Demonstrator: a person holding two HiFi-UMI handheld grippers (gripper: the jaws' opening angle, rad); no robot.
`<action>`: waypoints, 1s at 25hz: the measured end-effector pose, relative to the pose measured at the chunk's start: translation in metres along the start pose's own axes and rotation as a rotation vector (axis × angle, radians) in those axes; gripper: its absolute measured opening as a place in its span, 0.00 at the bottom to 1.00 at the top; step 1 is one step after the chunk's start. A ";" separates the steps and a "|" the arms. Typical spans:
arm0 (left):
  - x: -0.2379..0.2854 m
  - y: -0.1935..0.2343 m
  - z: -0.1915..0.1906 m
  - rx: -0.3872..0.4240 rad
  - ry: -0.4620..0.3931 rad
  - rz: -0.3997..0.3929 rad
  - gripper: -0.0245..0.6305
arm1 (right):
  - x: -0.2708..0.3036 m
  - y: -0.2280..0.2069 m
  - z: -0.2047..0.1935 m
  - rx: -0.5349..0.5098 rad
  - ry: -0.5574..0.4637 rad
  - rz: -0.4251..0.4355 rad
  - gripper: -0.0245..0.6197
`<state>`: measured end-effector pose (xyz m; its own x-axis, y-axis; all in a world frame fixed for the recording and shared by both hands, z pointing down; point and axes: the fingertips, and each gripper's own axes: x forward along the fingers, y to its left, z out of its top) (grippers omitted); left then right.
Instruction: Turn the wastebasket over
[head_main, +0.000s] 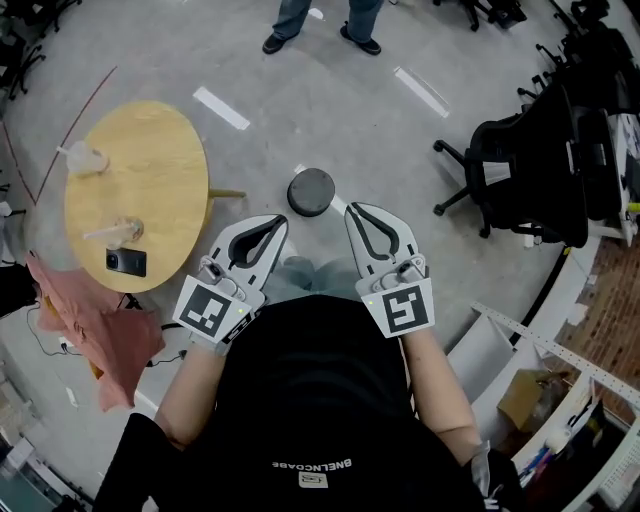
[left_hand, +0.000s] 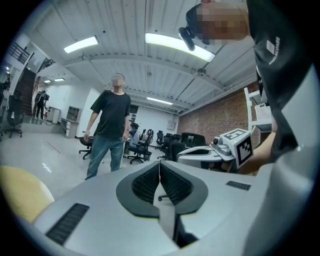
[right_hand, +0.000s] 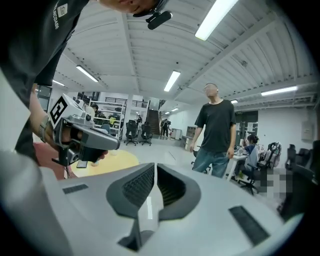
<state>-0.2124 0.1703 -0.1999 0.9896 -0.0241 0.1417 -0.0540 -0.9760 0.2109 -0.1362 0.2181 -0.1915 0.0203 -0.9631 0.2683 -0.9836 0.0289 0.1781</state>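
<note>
In the head view the wastebasket (head_main: 311, 191) is a dark round shape standing on the grey floor just ahead of both grippers. My left gripper (head_main: 280, 223) and right gripper (head_main: 353, 210) are held side by side in front of my body. They point toward the basket and stop short of it. Both are shut, with nothing between the jaws. In the left gripper view the left gripper (left_hand: 159, 163) has its ribbed pads together. The right gripper (right_hand: 154, 166) looks the same in its own view. Neither gripper view shows the wastebasket.
A round wooden table (head_main: 160, 170) at the left carries cups and a dark device. A pink cloth (head_main: 100, 330) hangs beside it. A black office chair (head_main: 530, 170) stands at the right. A person (left_hand: 110, 130) stands on the floor ahead. Shelving (head_main: 560, 390) lies at the lower right.
</note>
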 end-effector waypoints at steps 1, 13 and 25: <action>0.002 0.006 -0.003 -0.006 0.010 0.009 0.06 | 0.008 -0.001 -0.005 -0.003 0.017 0.013 0.06; 0.046 0.083 -0.081 -0.157 0.140 0.195 0.06 | 0.111 -0.025 -0.117 0.004 0.231 0.231 0.06; 0.092 0.161 -0.280 -0.453 0.294 0.473 0.15 | 0.226 -0.038 -0.316 0.006 0.481 0.438 0.09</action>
<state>-0.1674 0.0720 0.1176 0.7728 -0.3010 0.5587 -0.5817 -0.6880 0.4339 -0.0373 0.0841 0.1615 -0.3060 -0.6348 0.7094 -0.9200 0.3888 -0.0489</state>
